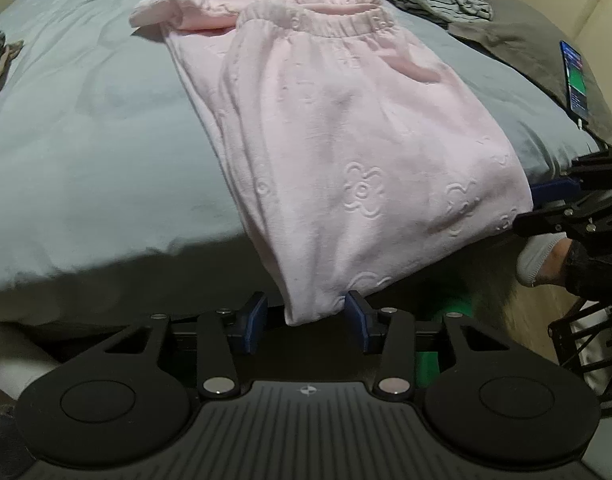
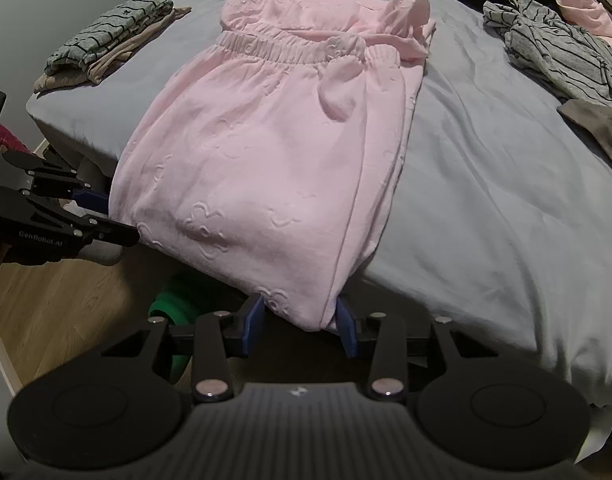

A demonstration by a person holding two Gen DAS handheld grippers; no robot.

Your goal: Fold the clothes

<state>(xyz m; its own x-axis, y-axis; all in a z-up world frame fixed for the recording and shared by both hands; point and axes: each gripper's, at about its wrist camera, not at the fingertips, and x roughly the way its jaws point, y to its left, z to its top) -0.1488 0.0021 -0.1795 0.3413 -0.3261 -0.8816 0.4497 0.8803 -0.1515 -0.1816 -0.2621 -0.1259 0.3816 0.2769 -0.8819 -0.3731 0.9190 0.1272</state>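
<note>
Your left gripper sits at the near edge of the bed, its blue-padded jaws spread, with one hanging corner of the pale pink fleece garment with embossed flowers between the pads; the left pad stands clear of the cloth, and contact at the right pad cannot be told. Your right gripper stands likewise at the garment's other near corner, jaws spread, the cloth corner hanging between them and lying against the right-hand pad.

The pink garment lies flat on the grey bed sheet, elastic waistband at the far end, its near hem draped over the mattress edge. More pink fabric lies bunched just beyond the waistband.

No container is in view; the bed bears everything. A folded stack of striped grey and beige clothes rests at one far corner, well apart from the garment. A loose heap of grey striped clothing lies at the other side. A lit phone rests near the bed's edge.
</note>
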